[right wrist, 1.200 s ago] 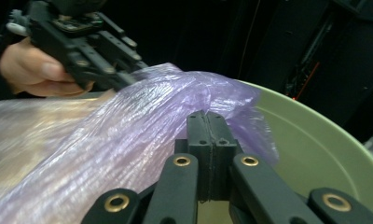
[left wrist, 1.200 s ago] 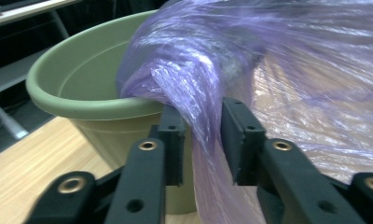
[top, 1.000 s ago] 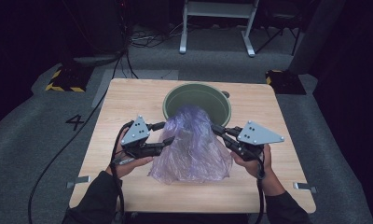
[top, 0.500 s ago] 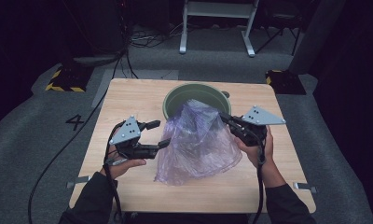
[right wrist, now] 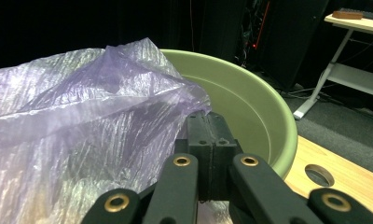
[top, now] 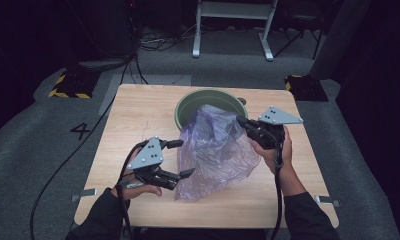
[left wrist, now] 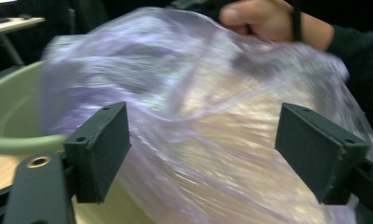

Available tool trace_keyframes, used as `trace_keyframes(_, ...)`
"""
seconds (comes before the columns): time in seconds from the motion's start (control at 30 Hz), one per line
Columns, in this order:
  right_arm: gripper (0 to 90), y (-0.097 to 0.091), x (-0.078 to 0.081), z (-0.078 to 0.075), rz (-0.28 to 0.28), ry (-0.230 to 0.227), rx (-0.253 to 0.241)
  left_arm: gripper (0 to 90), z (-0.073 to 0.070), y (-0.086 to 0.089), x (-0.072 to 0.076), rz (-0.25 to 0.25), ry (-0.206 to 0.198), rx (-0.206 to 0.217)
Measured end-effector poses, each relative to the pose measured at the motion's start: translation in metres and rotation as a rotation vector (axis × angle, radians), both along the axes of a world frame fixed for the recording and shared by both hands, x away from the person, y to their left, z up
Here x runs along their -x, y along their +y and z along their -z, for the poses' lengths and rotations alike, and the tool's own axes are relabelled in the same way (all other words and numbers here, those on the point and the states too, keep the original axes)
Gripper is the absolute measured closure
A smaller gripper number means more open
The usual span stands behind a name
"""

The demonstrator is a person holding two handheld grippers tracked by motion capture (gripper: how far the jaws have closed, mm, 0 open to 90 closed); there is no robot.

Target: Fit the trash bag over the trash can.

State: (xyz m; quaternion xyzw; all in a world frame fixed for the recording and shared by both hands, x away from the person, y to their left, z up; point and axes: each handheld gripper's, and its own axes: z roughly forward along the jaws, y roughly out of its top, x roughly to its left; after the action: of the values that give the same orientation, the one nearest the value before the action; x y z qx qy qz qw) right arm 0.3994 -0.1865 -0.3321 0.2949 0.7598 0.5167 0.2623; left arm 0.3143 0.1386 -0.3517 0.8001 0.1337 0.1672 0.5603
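Observation:
A crumpled, see-through purple plastic bag (top: 215,150) lies on the wooden table (top: 138,115), its top leaning on the near rim of a green bowl (top: 198,96). My right gripper (top: 240,121) is shut on the bag's upper right edge. In the right gripper view the jaws (right wrist: 212,135) are pressed together on the film (right wrist: 82,116) in front of the bowl (right wrist: 250,107). My left gripper (top: 185,158) stands open at the bag's left side. Its jaws have just been opening, and the bag (left wrist: 212,116) bulges ahead of the pads (left wrist: 105,149) without being pinched.
The bowl stands at the table's far middle. A small round hole (right wrist: 319,175) shows in the tabletop near it. Cables trail from both grippers off the near edge. A white stand (top: 233,30) and dark equipment sit on the floor beyond the table.
The left gripper has let go of the bag's left side, opened wide and drawn back toward the near left. The right gripper has carried its edge of the bag rightward and up.

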Motion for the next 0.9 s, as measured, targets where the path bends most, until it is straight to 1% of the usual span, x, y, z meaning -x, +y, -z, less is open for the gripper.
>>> trace_keyframes(0.07, 90.0, 0.000, 0.000, 0.000, 0.004, 0.004, 0.003, 17.8, 0.001, -0.007, 0.001, -0.005, -0.013, -0.028)
trace_keyframes(0.1, 90.0, 0.000, 0.000, 0.000, 0.004, 0.004, 0.006, 21.1, 0.001, -0.010, 0.000, -0.016, -0.020, -0.042)
trace_keyframes(0.17, 90.0, 0.001, -0.001, 0.000, -0.003, 0.006, 0.008, 32.5, 0.001, -0.016, -0.003, -0.071, -0.044, -0.070)
trace_keyframes(0.2, 90.0, 0.001, 0.000, -0.001, -0.004, 0.004, 0.009, 36.4, 0.001, -0.017, -0.005, -0.092, -0.050, -0.079)
trace_keyframes(0.23, 90.0, 0.002, 0.000, -0.001, -0.008, 0.006, 0.008, 44.2, 0.001, -0.018, -0.009, -0.119, -0.059, -0.083)
trace_keyframes(0.27, 90.0, 0.002, 0.000, -0.001, -0.014, 0.006, 0.010, 51.4, 0.001, -0.019, -0.011, -0.129, -0.055, -0.075)
trace_keyframes(0.3, 90.0, 0.002, 0.000, -0.001, -0.017, 0.004, 0.014, 55.5, 0.002, -0.018, -0.015, -0.124, -0.049, -0.067)
trace_keyframes(0.33, 90.0, 0.002, 0.000, -0.001, -0.021, 0.003, 0.018, 61.4, 0.002, -0.017, -0.019, -0.127, -0.056, -0.069)
trace_keyframes(0.37, 90.0, 0.003, 0.001, 0.000, -0.031, 0.004, 0.019, 66.3, 0.003, -0.017, -0.022, -0.135, -0.054, -0.069)
trace_keyframes(0.43, 90.0, 0.003, 0.002, -0.001, -0.033, 0.000, 0.026, 73.8, 0.004, -0.016, -0.027, -0.136, -0.047, -0.067)
trace_keyframes(0.5, 90.0, 0.003, 0.003, -0.001, -0.041, -0.005, 0.035, 82.1, 0.005, -0.015, -0.030, -0.148, -0.058, -0.062)
trace_keyframes(0.53, 89.3, 0.003, 0.003, -0.001, -0.042, -0.007, 0.037, 84.9, 0.004, -0.014, -0.030, -0.157, -0.073, -0.060)
trace_keyframes(0.57, 85.7, 0.003, 0.004, -0.002, -0.041, -0.009, 0.040, 87.7, 0.003, -0.014, -0.031, -0.168, -0.081, -0.052)
trace_keyframes(0.63, 77.7, 0.001, 0.005, -0.002, -0.056, -0.010, 0.045, 89.3, 0.000, -0.012, -0.034, -0.173, -0.084, -0.043)
trace_keyframes(0.67, 76.1, 0.000, 0.005, -0.003, -0.052, -0.011, 0.047, 89.5, 0.000, -0.012, -0.035, -0.175, -0.089, -0.045)
trace_keyframes(0.7, 71.8, -0.001, 0.006, -0.003, -0.049, -0.010, 0.044, 89.6, -0.001, -0.012, -0.036, -0.182, -0.083, -0.049)
trace_keyframes(0.73, 63.6, -0.002, 0.007, -0.003, -0.052, -0.011, 0.039, 89.7, -0.002, -0.011, -0.038, -0.178, -0.076, -0.043)
trace_keyframes(0.77, 56.8, -0.004, 0.009, -0.004, -0.067, -0.014, 0.041, 89.7, -0.003, -0.011, -0.038, -0.178, -0.075, -0.040)
trace_keyframes(0.8, 53.3, -0.004, 0.011, -0.005, -0.070, -0.012, 0.048, 89.8, -0.004, -0.011, -0.039, -0.185, -0.077, -0.040)
trace_keyframes(0.83, 49.0, -0.005, 0.013, -0.005, -0.068, -0.012, 0.066, 89.8, -0.005, -0.010, -0.041, -0.184, -0.074, -0.036)
trace_keyframes(0.87, 44.8, -0.007, 0.016, -0.006, -0.075, -0.016, 0.081, 89.8, -0.007, -0.009, -0.042, -0.179, -0.065, -0.023)
trace_keyframes(0.9, 42.5, -0.008, 0.020, -0.006, -0.095, -0.026, 0.089, 89.8, -0.008, -0.008, -0.044, -0.185, -0.068, -0.024)
